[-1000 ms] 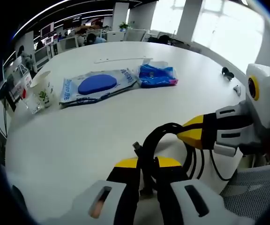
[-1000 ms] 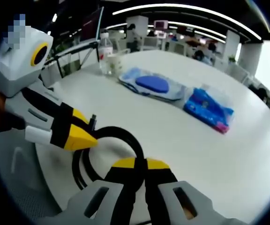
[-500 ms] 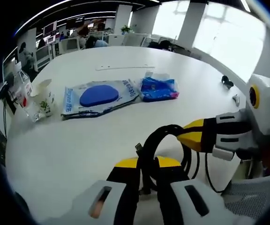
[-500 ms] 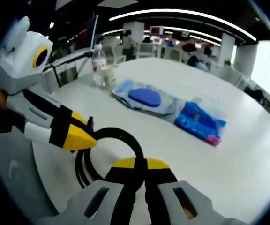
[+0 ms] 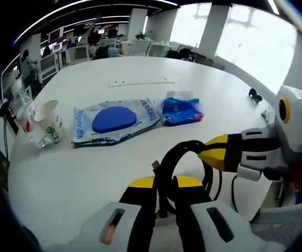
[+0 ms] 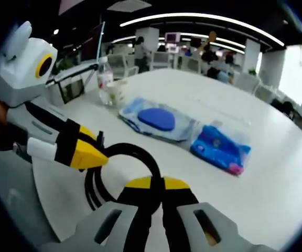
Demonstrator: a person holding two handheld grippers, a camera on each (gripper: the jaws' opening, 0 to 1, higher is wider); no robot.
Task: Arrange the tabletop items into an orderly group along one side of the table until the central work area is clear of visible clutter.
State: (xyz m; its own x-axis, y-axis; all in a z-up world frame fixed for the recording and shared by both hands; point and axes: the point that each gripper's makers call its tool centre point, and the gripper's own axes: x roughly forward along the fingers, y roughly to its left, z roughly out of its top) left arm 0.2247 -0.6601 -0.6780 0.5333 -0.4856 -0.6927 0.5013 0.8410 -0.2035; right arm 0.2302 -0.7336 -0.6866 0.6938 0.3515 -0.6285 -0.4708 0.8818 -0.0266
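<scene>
A black coiled cable (image 5: pixel 180 157) hangs between both grippers over the near edge of the white round table (image 5: pixel 83 168). My left gripper (image 5: pixel 164 182) is shut on one side of the coil. My right gripper (image 5: pixel 207 151) comes in from the right, shut on the coil's other side. In the right gripper view the right gripper (image 6: pixel 158 184) clamps the cable (image 6: pixel 138 152), and the left gripper (image 6: pixel 99 152) pinches it from the left. Farther on the table (image 6: pixel 277 173) lie a wipes pack with a blue oval lid (image 5: pixel 114 119) (image 6: pixel 159 119) and a blue packet (image 5: pixel 181 109) (image 6: pixel 219 148).
A paper cup (image 5: pixel 49 119) (image 6: pixel 117 92) and a water bottle (image 5: pixel 28 118) (image 6: pixel 105 81) stand together at the table's edge. A thin white strip (image 5: pixel 140 82) lies at the far side. A small black object (image 5: pixel 254 95) sits near the right rim. Office desks and people are beyond.
Both cameras have shifted a little with the hands, so the table items sit slightly farther off in the right gripper view. Both grippers stay shut on the cable.
</scene>
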